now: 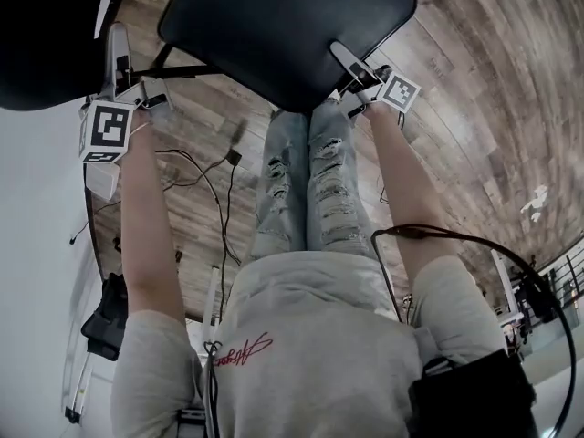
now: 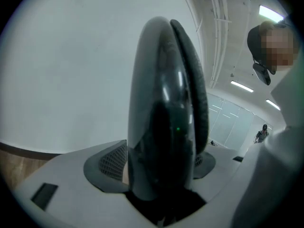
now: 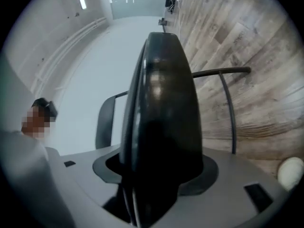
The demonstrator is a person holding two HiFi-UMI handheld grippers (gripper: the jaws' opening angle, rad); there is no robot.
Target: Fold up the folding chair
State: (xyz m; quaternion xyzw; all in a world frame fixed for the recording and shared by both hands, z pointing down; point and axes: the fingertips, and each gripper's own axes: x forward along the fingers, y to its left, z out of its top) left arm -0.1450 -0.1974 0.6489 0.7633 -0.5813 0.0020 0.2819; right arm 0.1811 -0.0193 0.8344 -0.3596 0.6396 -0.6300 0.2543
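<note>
As planks [image 1: 474, 80] run beneath, seat [image 1: 283, 26] (smooth black) curves.

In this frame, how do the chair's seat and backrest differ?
The seat sits at top centre of the head view, ahead of the person's legs; the backrest fills the top left corner, cut off by the picture's edge. The seat's edge stands between the jaws of the right gripper; the backrest's edge stands between those of the left gripper. Both are dark, rounded panels.
</note>
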